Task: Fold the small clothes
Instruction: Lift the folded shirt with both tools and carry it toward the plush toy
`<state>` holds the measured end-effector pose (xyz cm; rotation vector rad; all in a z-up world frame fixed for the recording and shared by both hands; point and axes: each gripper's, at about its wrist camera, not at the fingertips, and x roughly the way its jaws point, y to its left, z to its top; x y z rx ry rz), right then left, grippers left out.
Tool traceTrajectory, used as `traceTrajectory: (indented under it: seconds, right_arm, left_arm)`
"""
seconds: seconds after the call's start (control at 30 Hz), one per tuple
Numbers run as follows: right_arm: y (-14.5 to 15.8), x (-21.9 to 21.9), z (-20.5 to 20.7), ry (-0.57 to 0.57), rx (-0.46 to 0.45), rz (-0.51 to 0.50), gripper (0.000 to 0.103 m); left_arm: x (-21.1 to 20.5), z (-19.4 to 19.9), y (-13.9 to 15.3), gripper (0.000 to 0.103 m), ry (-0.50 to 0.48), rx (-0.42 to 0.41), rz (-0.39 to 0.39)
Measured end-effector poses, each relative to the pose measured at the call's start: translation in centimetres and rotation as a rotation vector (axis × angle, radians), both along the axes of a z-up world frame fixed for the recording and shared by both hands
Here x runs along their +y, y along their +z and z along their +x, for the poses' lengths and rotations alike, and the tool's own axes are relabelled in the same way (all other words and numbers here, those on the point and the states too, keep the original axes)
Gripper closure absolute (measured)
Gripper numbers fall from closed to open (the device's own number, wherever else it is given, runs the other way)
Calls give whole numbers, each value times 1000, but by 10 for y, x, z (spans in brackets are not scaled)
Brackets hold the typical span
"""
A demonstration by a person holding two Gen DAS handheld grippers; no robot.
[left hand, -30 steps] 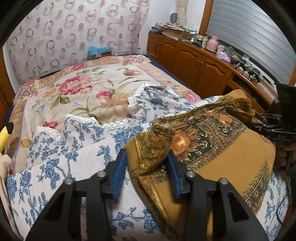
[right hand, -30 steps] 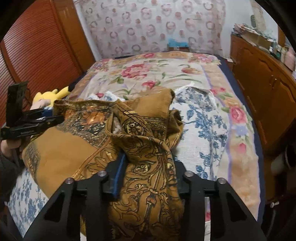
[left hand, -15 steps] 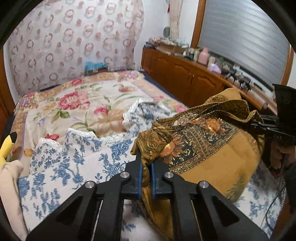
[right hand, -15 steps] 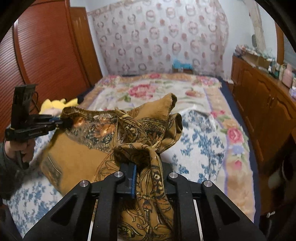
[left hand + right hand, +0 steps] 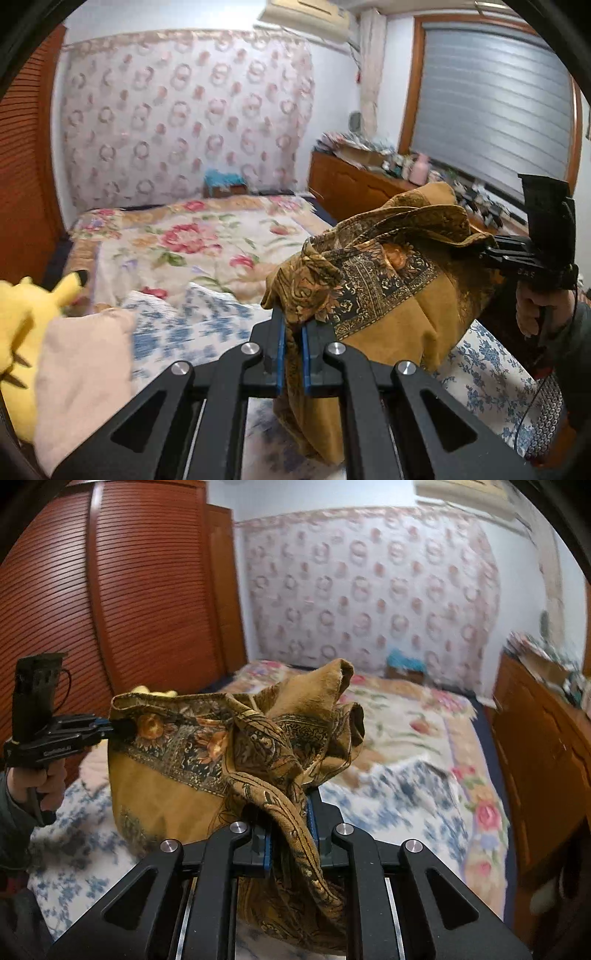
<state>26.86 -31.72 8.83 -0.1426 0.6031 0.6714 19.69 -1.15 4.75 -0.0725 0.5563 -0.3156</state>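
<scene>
A mustard-brown garment (image 5: 391, 295) with a dark ornate floral border hangs in the air above the bed, held at two ends. My left gripper (image 5: 291, 332) is shut on one bunched corner of it. My right gripper (image 5: 290, 819) is shut on the other end of the same garment (image 5: 177, 775). In the left wrist view the right gripper (image 5: 491, 254) shows at the far right, pinching the cloth. In the right wrist view the left gripper (image 5: 114, 725) shows at the left, pinching the border. The cloth sags between them, crumpled.
A blue-and-white floral cloth (image 5: 207, 325) lies on the bed under the garment, over a flowered bedspread (image 5: 192, 236). A yellow plush toy (image 5: 22, 317) and a pink cloth (image 5: 81, 369) lie at the left. A wooden dresser (image 5: 546, 746) runs along the right, and a louvred wardrobe (image 5: 129, 602) stands at the left.
Both grippers closed on the brown garment and lifted it off the bed. Both views have tilted up and now show more of the walls.
</scene>
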Motion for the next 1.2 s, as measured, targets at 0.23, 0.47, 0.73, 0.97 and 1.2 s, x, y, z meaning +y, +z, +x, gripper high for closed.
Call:
traceTrajectory:
  seconds: [0.23, 0.47, 0.73, 0.97, 1.2]
  right_arm:
    - [26, 101, 10, 174, -51, -39, 91]
    - [42, 230, 24, 367, -64, -122, 91]
    - [23, 376, 41, 541, -34, -211, 91]
    - [-14, 451, 61, 496, -17, -241, 66]
    - [-24, 429, 76, 394, -14, -172, 42]
  left_arm:
    - [82, -50, 5, 98, 173, -29, -7]
    - [159, -93, -21, 98, 334, -1, -63]
    - [216, -121, -68, 98, 488, 62, -113]
    - [238, -122, -108, 98, 541, 141, -103]
    - [236, -120, -116, 98, 547, 162, -83]
